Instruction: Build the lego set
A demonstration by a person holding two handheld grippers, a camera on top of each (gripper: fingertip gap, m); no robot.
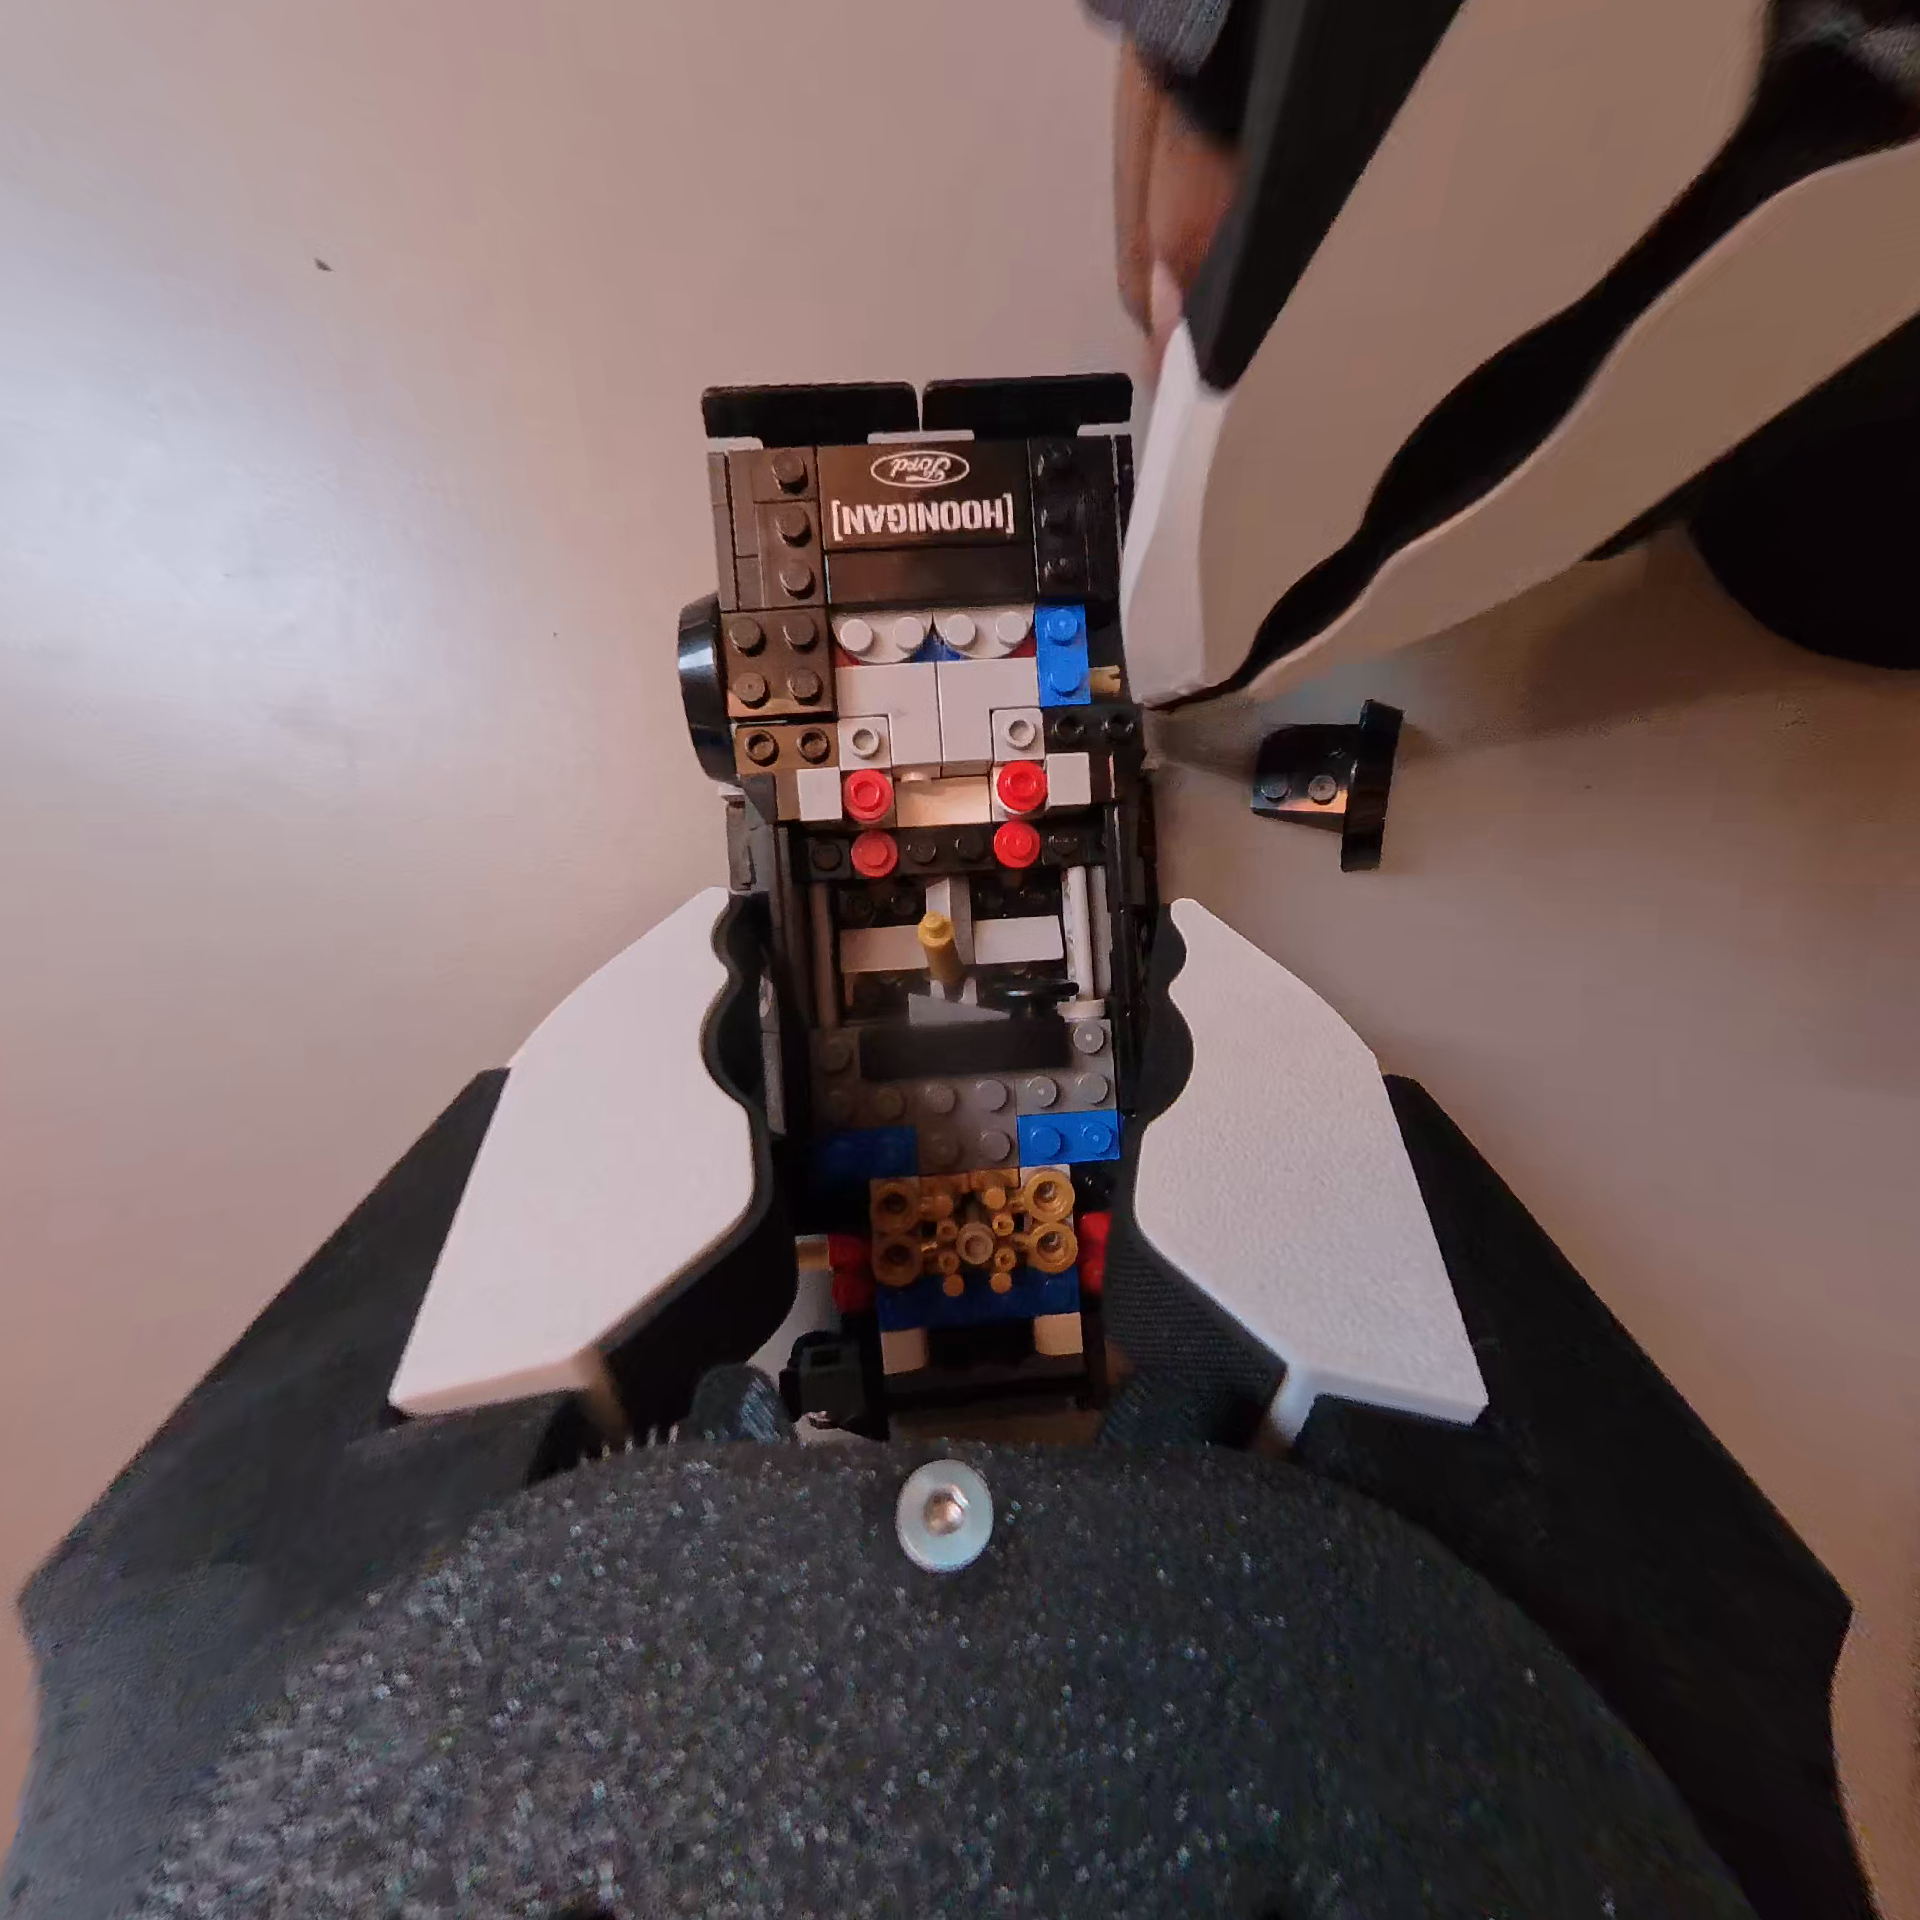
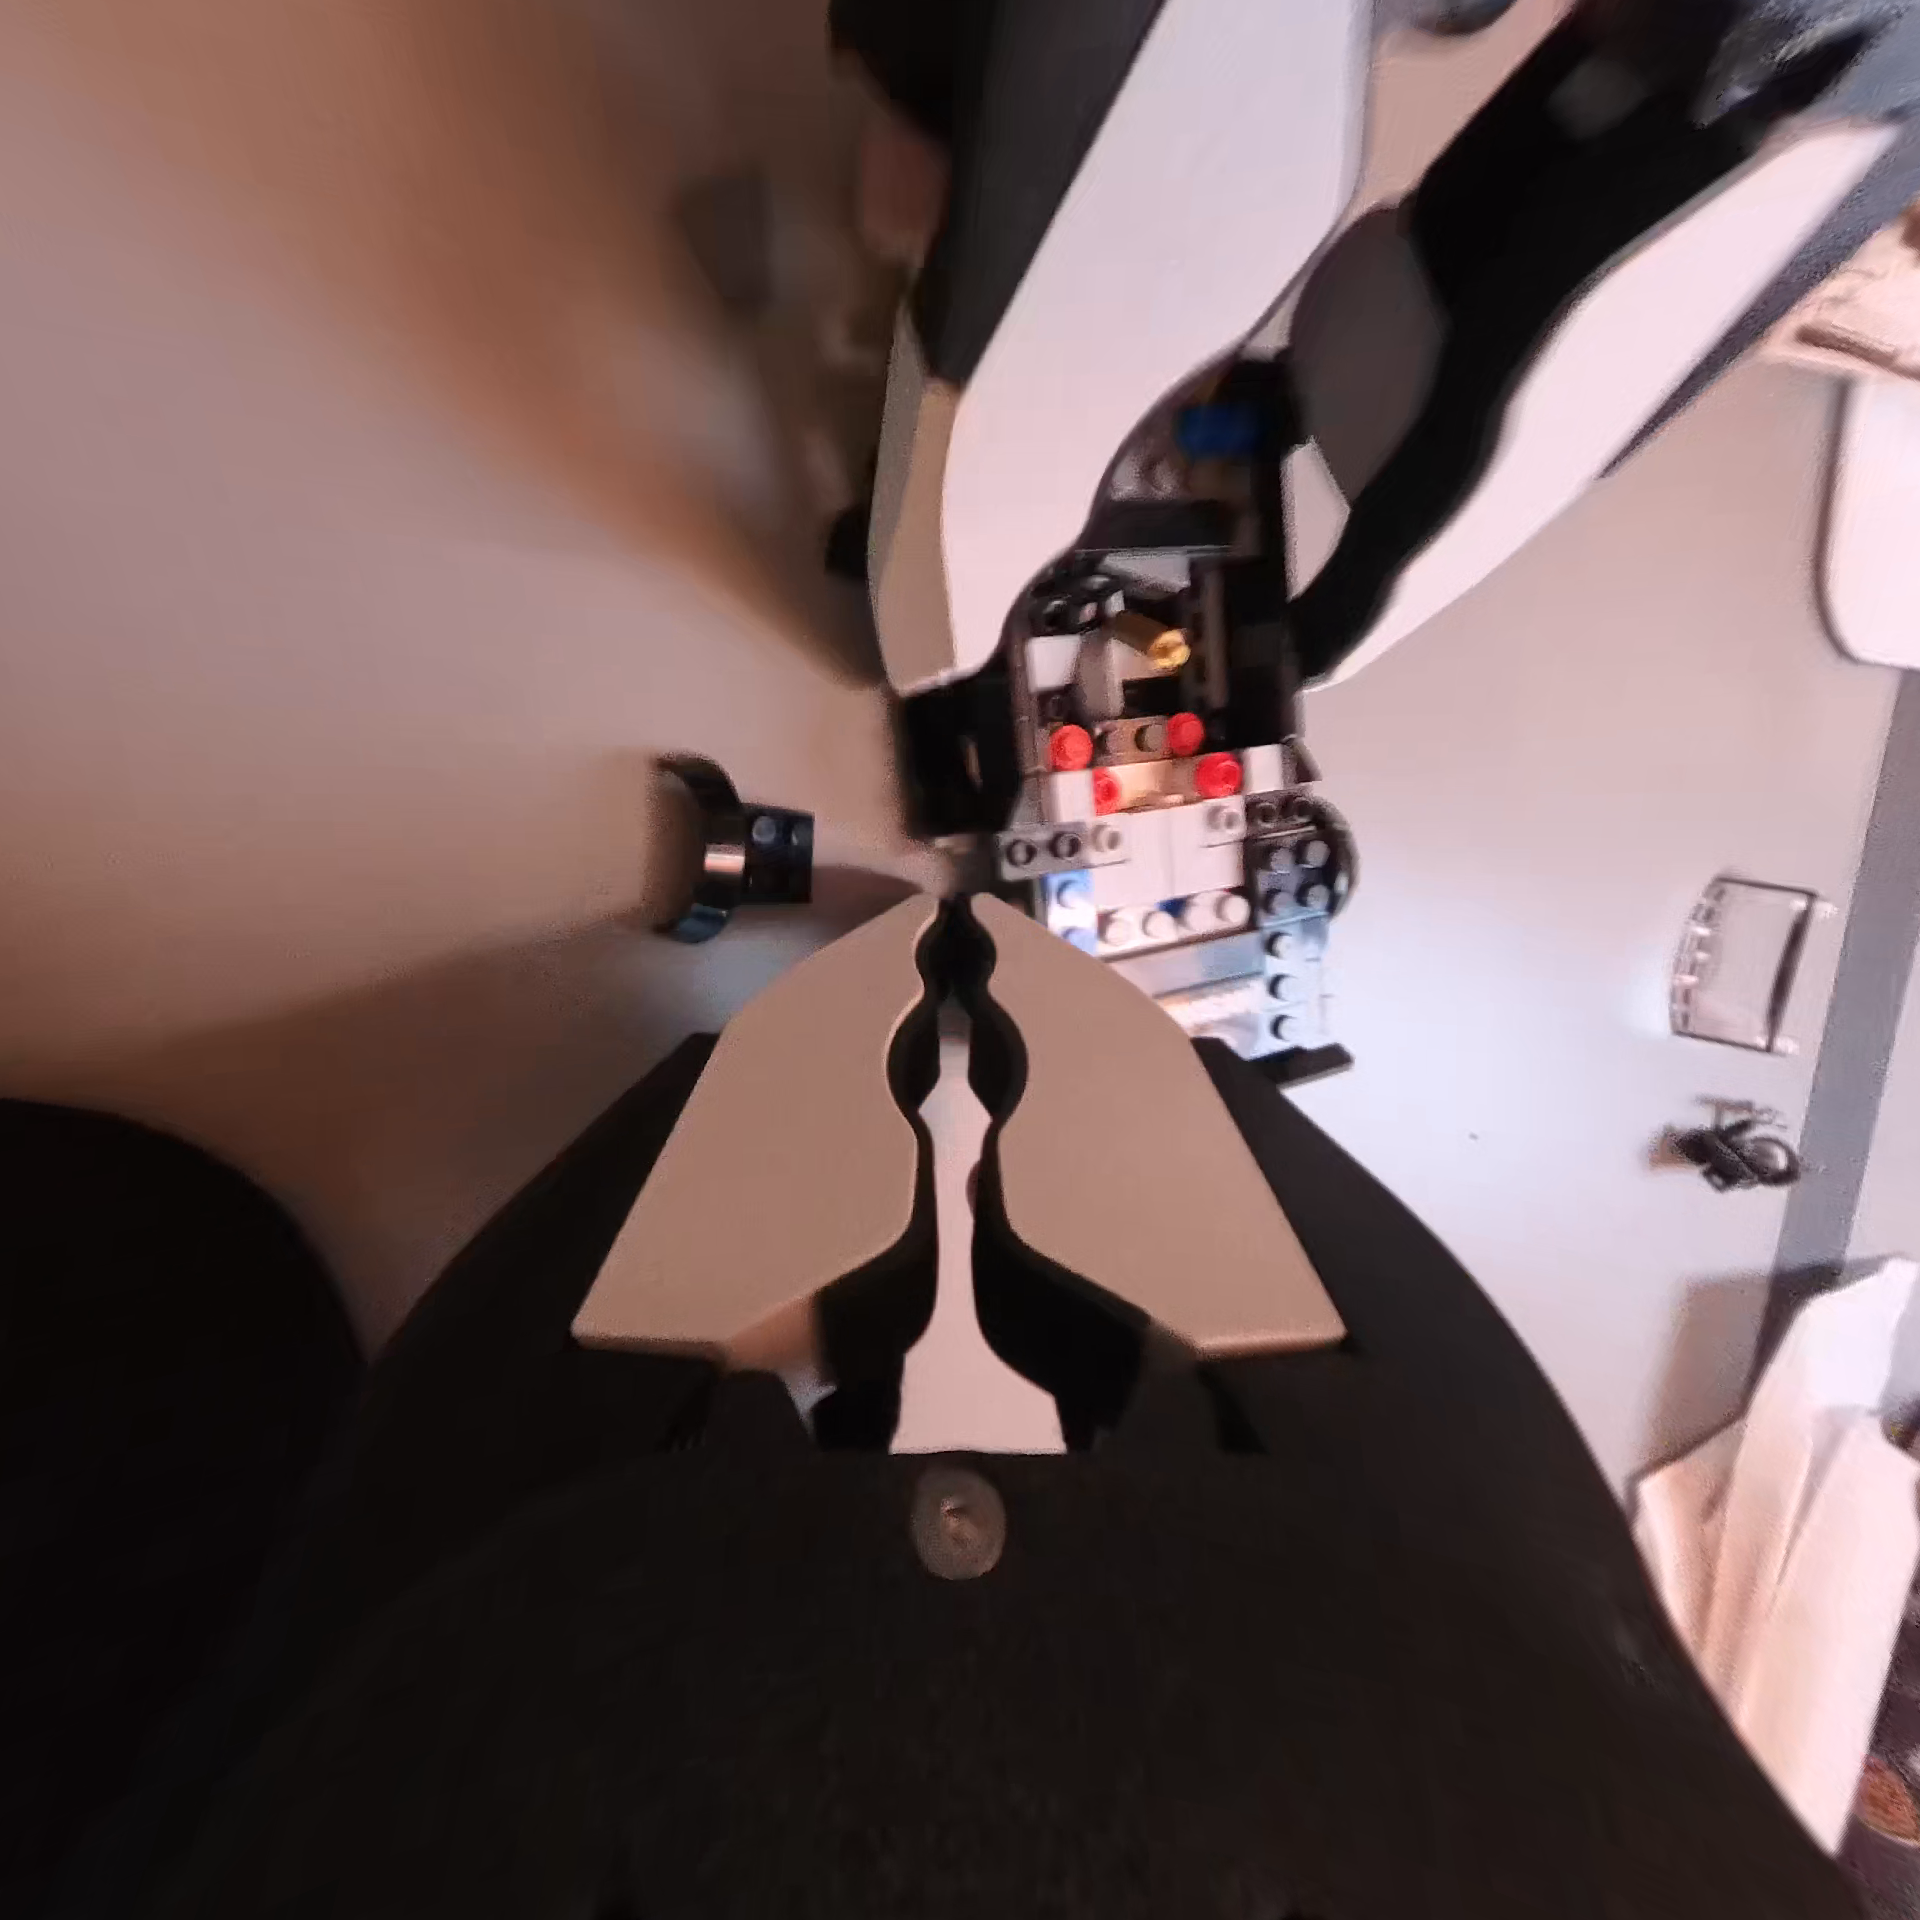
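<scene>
My left gripper is shut on the half-built lego car, with its pads pressing on both long sides of the body. The car is mostly black, with grey, blue and red studs and a gold engine block. It also shows in the right wrist view, held by the left gripper. My right gripper is shut, its tips right next to the car's side; the left wrist view shows its tips there too. A loose black wheel-arch piece lies on the table beside them.
The pale table carries a clear grey windscreen piece and a small black part at the right. A white bag or paper lies at the lower right. A hand holds the right gripper. The gap from one gripper's tips to the other's is roughly 5 cm.
</scene>
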